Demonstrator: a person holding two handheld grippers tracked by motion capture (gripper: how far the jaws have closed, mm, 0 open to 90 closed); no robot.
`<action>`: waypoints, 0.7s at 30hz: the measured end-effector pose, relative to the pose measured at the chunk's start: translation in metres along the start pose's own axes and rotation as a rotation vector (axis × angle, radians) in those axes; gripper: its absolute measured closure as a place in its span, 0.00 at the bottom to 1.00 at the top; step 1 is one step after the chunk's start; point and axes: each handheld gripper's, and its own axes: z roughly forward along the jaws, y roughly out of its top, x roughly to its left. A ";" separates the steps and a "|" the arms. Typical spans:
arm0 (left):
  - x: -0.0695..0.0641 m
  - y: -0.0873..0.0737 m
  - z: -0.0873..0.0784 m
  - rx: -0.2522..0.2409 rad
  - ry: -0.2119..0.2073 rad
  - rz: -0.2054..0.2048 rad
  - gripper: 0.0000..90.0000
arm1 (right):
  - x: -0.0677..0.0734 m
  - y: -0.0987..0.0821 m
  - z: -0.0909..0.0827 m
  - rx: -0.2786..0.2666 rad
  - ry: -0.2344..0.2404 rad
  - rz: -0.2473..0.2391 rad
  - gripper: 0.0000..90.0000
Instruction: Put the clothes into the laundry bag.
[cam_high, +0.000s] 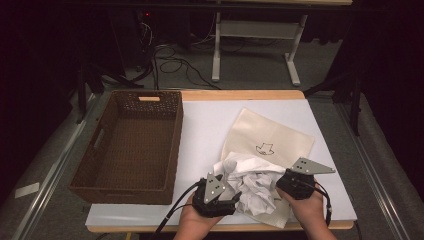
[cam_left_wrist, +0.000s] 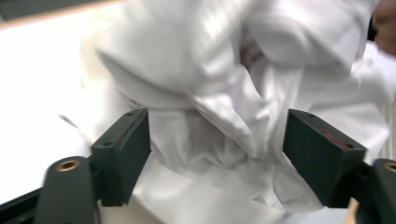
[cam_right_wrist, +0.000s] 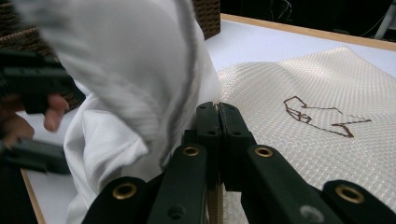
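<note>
The left gripper (cam_high: 235, 199) stands with jaws wide apart around the crumpled white garment (cam_high: 252, 182), while the right gripper (cam_right_wrist: 217, 108) is clamped tight on the cream bag (cam_high: 272, 137).

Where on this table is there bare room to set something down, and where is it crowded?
Free: the white sheet between the wicker basket and the cream bag, and the basket's floor. Crowded: the near edge, where the crumpled white cloth sits between the left hand-held gripper and the right hand-held gripper.
</note>
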 end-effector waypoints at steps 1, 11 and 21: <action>0.001 0.003 -0.002 -0.021 0.006 0.001 0.21 | 0.000 0.000 0.000 -0.001 0.000 -0.001 1.00; -0.007 0.039 0.004 -0.188 -0.044 0.044 0.69 | 0.000 0.000 0.000 0.000 0.003 0.006 1.00; -0.023 0.017 0.035 -0.049 -0.084 0.092 0.96 | 0.000 0.000 0.000 -0.001 0.005 0.009 1.00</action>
